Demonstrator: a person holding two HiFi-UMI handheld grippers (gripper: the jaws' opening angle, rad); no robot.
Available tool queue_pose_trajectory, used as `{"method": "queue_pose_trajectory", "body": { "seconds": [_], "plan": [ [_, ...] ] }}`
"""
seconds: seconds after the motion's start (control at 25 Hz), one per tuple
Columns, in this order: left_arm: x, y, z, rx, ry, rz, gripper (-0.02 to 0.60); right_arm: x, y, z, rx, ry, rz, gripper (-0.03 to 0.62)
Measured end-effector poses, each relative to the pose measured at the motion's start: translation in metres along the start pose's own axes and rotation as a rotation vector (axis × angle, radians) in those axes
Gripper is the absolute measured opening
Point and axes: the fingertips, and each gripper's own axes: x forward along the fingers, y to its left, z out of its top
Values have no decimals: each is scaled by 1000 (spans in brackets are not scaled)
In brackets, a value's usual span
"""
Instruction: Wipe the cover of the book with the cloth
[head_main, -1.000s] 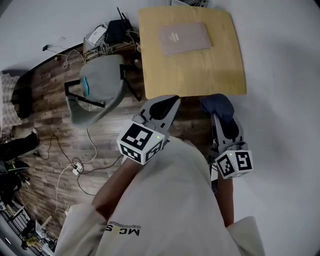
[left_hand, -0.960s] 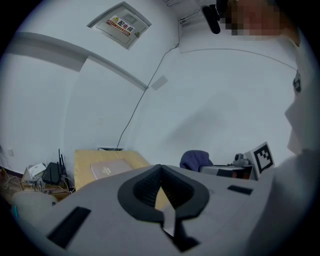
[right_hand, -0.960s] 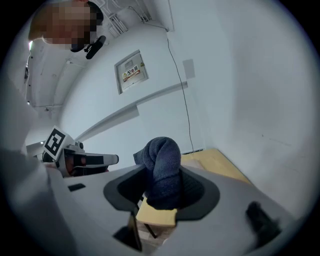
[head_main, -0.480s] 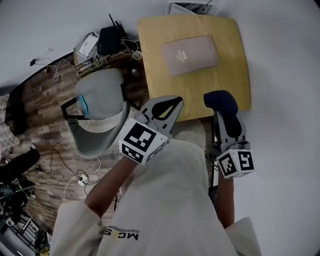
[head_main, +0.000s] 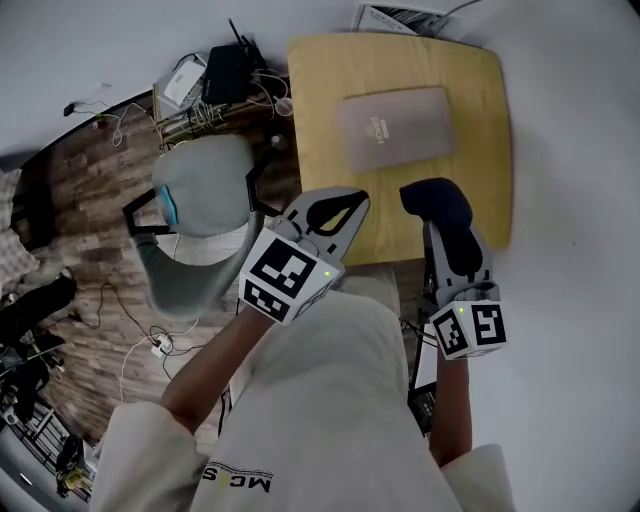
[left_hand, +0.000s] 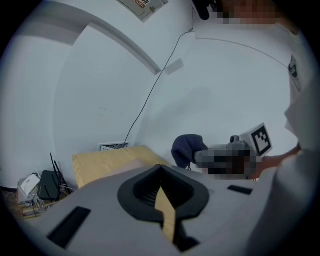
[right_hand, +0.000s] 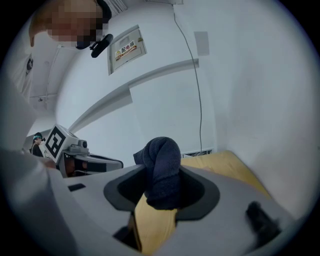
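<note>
Cloth: soft, light, bunched; pinched in right gripper jaws, frame centre. Book: stiff, flat, upper centre on surface; likely slides when wiped. Left gripper jaws together, empty.

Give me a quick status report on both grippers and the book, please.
Right gripper shut on dark cloth near table edge. Left gripper shut, empty. Book flat on table, untouched. Nothing in the way.

Tan book flat, closed; bunched navy cloth held above.
</note>
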Motion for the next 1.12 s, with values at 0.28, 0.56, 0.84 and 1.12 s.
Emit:
{"method": "queue_pose_trajectory", "body": {
  "seconds": [0.28,0.56,0.84,1.12],
  "plan": [
    [13,30,-10,-68,18,65,9,63,-5,4,-123,33,81,176],
    [19,54,-21,-108,31,126,9,135,-15,-11,-227,117,190,176],
    [27,78,-31,-161,31,189,9,194,-20,-27,-404,233,240,176],
    [36,79,-41,-179,42,207,9,251,-19,-53,-572,294,312,176]
  ]
}}
